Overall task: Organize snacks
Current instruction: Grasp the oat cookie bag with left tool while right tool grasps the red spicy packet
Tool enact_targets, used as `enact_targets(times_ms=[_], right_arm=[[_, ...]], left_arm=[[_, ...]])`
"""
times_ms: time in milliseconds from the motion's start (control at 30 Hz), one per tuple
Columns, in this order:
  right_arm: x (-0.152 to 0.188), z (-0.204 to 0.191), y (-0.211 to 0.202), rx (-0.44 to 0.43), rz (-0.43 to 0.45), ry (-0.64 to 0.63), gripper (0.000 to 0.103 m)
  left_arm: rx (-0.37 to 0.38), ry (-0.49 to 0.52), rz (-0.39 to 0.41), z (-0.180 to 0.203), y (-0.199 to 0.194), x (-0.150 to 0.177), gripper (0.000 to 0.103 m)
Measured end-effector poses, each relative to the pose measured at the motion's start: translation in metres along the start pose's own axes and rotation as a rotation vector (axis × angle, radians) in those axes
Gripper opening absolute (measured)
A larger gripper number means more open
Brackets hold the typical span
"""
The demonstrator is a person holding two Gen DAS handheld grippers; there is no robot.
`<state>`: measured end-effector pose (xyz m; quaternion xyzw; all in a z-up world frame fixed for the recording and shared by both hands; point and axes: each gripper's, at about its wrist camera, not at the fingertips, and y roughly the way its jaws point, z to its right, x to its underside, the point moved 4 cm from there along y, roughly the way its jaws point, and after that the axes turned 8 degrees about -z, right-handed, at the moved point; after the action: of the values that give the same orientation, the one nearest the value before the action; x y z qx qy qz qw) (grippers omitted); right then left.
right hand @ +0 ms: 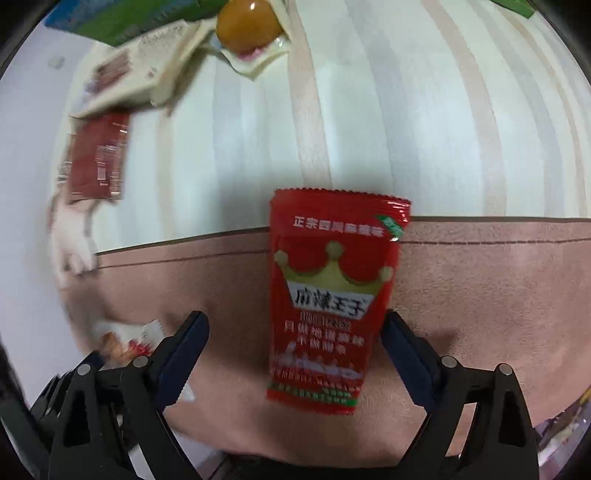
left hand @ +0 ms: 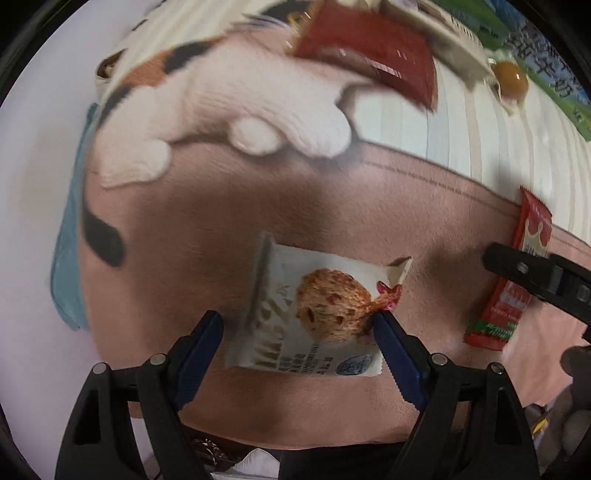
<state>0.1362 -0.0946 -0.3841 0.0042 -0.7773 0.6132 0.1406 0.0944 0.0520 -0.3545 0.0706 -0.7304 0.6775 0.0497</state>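
A white snack packet with a muffin picture point(left hand: 314, 314) lies on the pink part of a cat-print mat point(left hand: 221, 221). My left gripper point(left hand: 297, 325) is open, its fingers on either side of the packet's near half. A red spicy-snack packet with a crown print point(right hand: 328, 295) lies on the same mat point(right hand: 480, 295). My right gripper point(right hand: 293, 328) is open around its lower part. The red packet also shows in the left wrist view point(left hand: 517, 280), with the right gripper's finger point(left hand: 524, 267) over it. The white packet shows blurred in the right wrist view point(right hand: 125, 338).
A dark red packet point(left hand: 369, 51) point(right hand: 98, 158), a cream box point(right hand: 144, 70), a sealed egg point(left hand: 511, 79) point(right hand: 247, 26) and green-blue cartons point(left hand: 546, 55) point(right hand: 122, 18) lie at the far side on the striped surface point(right hand: 406, 129).
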Motion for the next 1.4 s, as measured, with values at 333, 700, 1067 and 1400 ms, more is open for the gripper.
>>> enact_targets(times_ms=[333,700,1067,1400], right_arm=[[0.007,-0.016,0.001,0.144,0.121,-0.200,0.053],[-0.010,0.036,-0.050,0.108,0.142,-0.181,0.049],[-0.059,0.052,-0.087,0.118,0.150,-0.141,0.082],[-0.047,0.057,-0.056,0.100,0.089,-0.037,0.082]], left_arm=[[-0.004,0.081,-0.015,0.030,0.010,0.000,0.083],[0.086,0.118,0.049,0.098,-0.017,-0.026,0.079],[0.027,0.189,0.006,0.162,-0.018,-0.081,0.082],[0.039,0.216,0.008,0.172,-0.010,-0.082,0.100]])
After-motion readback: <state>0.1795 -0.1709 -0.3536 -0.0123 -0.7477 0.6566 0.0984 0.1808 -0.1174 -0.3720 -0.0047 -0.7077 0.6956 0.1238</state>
